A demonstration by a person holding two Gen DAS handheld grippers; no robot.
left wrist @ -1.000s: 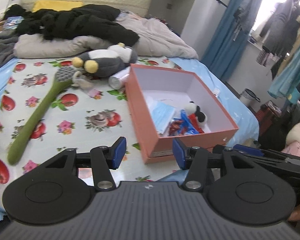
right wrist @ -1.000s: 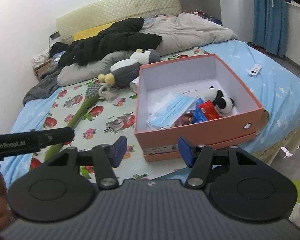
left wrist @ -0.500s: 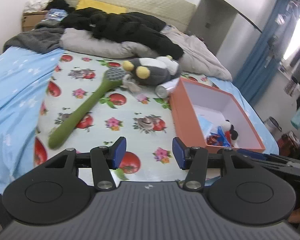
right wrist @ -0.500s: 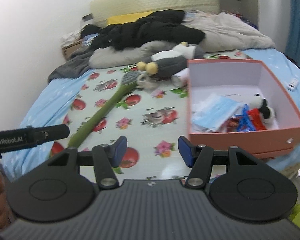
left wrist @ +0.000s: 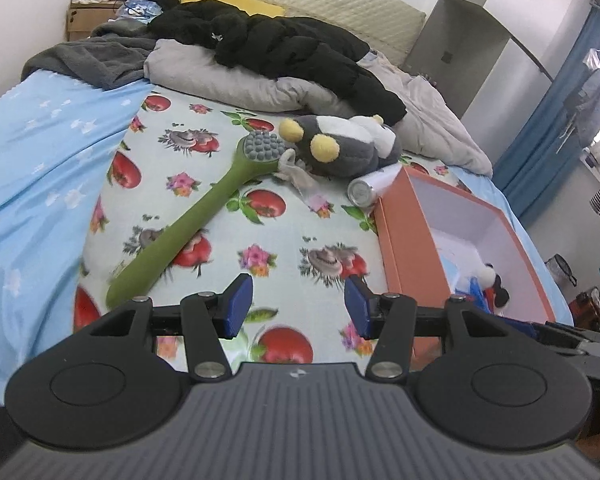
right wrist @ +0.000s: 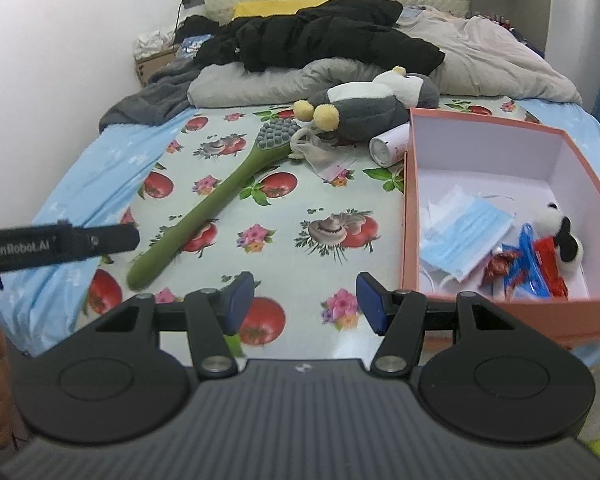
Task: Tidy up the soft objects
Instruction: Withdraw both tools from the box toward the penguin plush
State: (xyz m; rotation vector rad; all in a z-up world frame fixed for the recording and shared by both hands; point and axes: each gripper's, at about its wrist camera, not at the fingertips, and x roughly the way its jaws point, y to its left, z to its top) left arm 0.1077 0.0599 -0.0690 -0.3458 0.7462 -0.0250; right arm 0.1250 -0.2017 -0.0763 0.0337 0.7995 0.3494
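Left wrist: brush (left wrist: 196,224) beyond claw (left wrist: 298,306)

Left tool (left wrist: 299,306) angles downward, blue pads parted, nothing between them. Right tool (right wrist: 304,303) sits the same way, pads apart and empty. The left tool's body pokes in at nine o'clock of the right view.

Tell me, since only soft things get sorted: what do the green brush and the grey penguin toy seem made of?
Green brush: smooth matte body, likely silicone or plastic, with grey rubbery-looking nubs on its head. Penguin toy: fuzzy plush fabric with yellow pompom-like feet, apparently stuffed.
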